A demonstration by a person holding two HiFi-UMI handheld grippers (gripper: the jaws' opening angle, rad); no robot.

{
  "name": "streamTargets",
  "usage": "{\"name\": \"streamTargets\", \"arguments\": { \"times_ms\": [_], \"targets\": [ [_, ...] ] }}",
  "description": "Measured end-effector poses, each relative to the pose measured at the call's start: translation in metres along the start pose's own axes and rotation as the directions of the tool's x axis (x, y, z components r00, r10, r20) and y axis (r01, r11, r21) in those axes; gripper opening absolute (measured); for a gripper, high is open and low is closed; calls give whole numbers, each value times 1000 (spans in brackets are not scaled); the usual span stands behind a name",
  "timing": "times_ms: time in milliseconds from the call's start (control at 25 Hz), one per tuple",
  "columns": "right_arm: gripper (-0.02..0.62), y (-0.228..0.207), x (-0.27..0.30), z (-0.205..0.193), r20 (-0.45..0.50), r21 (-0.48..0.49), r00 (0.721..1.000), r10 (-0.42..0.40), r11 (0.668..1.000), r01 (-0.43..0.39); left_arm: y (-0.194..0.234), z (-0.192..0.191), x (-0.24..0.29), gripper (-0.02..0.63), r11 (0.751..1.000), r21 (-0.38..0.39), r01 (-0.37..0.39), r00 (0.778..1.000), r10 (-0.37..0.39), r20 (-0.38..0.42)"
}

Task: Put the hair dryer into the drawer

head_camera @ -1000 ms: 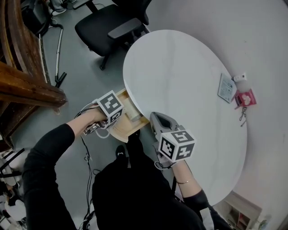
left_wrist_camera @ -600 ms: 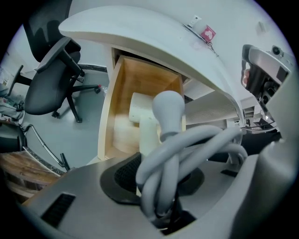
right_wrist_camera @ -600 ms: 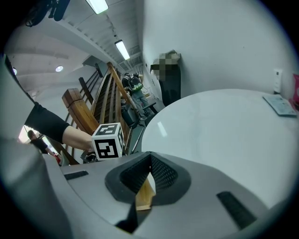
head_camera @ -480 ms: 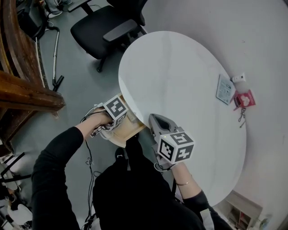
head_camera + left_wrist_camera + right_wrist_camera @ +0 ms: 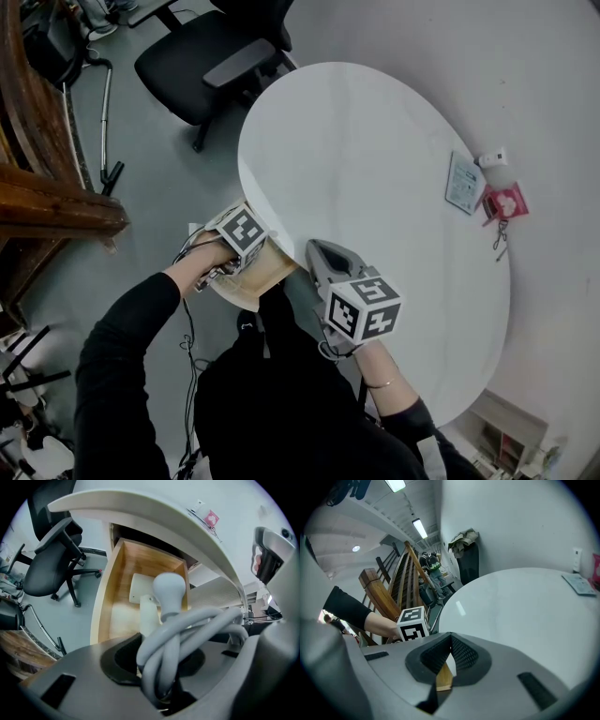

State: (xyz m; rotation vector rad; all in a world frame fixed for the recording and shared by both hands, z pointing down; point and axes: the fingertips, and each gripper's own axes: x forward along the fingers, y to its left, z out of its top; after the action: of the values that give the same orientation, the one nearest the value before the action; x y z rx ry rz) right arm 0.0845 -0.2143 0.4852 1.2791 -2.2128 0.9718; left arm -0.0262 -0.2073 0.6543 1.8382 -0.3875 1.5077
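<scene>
- Round white table (image 5: 375, 169), smooth and matt, fills the centre and right of the head view
- Black padded office chair (image 5: 178, 61) at upper left on grey floor; dark wooden railing (image 5: 56, 202) at the left edge
- Pale wood drawer (image 5: 105, 597), boxy, stands open under the table's lower-left rim; flat white pieces (image 5: 138, 585) lie on its bottom
- Left gripper (image 5: 161, 660), grey plastic with black pads, has its jaws wide and clamped on the hair dryer (image 5: 169, 588); the dryer's smooth grey cord (image 5: 197, 625) is looped in a thick bundle and hangs over the open drawer
- Right gripper (image 5: 450, 639), centre bottom of the head view, has its ribbed tips together and nothing between them
- Pink packet (image 5: 506, 202) and pale card (image 5: 462, 183) lie at the table's right edge
</scene>
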Motion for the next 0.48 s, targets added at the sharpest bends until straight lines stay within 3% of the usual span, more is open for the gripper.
{"name": "streamTargets", "arguments": {
  "times_ms": [480],
  "targets": [
    [3,-6,0,0,-6,4,1000,-15,1000,15,3,14,14,155,999,-24,-37,998,38,56]
  ]
}}
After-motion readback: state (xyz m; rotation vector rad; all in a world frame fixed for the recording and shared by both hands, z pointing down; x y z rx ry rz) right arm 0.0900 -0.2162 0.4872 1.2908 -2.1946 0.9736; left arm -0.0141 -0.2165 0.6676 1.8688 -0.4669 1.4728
